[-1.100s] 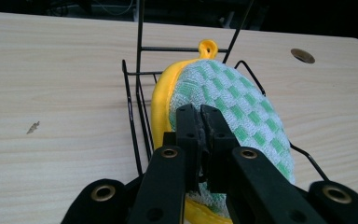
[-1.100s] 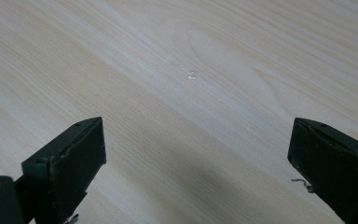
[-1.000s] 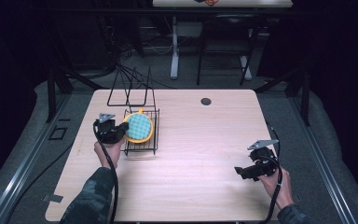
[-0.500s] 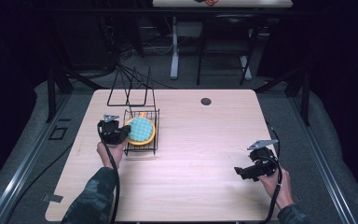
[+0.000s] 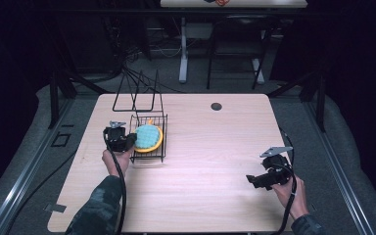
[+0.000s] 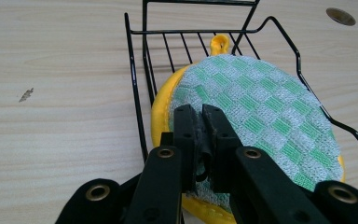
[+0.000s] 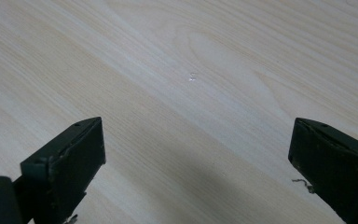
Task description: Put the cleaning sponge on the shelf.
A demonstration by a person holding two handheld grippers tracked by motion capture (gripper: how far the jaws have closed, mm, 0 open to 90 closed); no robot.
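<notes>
A round pot holder (image 5: 148,137), green-checked on top with a yellow rim and loop, lies tilted in a black wire rack (image 5: 149,157) left of the table's middle. My left gripper (image 5: 131,141) reaches into the rack from the left. In the left gripper view its jaws stand almost together at the pot holder's (image 6: 261,102) near edge, my left gripper (image 6: 200,114) shut on that edge beside the rack wall (image 6: 135,93). My right gripper (image 5: 252,180) rests low over bare table at the front right. In the right gripper view my right gripper (image 7: 196,154) stands wide open with nothing between its jaws.
A taller black wire frame (image 5: 134,93) stands just behind the rack. A dark round hole (image 5: 216,106) sits in the tabletop near the far edge. The light wooden table (image 5: 215,147) stretches bare between the two hands.
The pot holder has sunk a little lower into the rack, and the left gripper went down with it. The right hand has not moved.
</notes>
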